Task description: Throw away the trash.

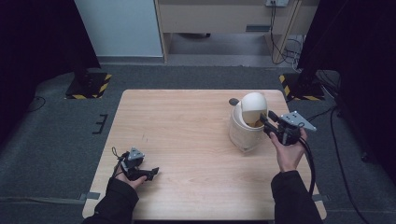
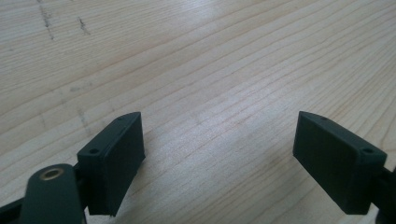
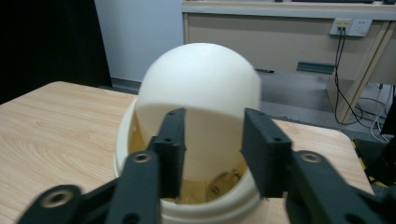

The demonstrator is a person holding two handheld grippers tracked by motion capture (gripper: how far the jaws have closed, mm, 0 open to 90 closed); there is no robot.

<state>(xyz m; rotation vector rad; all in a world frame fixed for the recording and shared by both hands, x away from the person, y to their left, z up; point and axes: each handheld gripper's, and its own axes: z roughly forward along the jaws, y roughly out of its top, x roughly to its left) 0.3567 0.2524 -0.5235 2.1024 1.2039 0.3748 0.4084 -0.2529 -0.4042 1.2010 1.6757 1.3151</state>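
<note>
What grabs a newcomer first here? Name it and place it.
The cream plastic bin with a domed swing lid stands out on the right half of the pale wooden table, with the right gripper at its opening, jaws either side of the tipped lid's lower edge. At the near left edge, the left gripper lies open on bare wood.

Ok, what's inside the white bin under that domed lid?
Inside the bin, past the domed lid, a yellowish inner wall and some unclear bits show low down; the lid covers the rest.

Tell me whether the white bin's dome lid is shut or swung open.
Swung open. The dome lid is tilted back, leaving a gap into the bin beside the right gripper, whose jaws stand apart at the rim.
</note>
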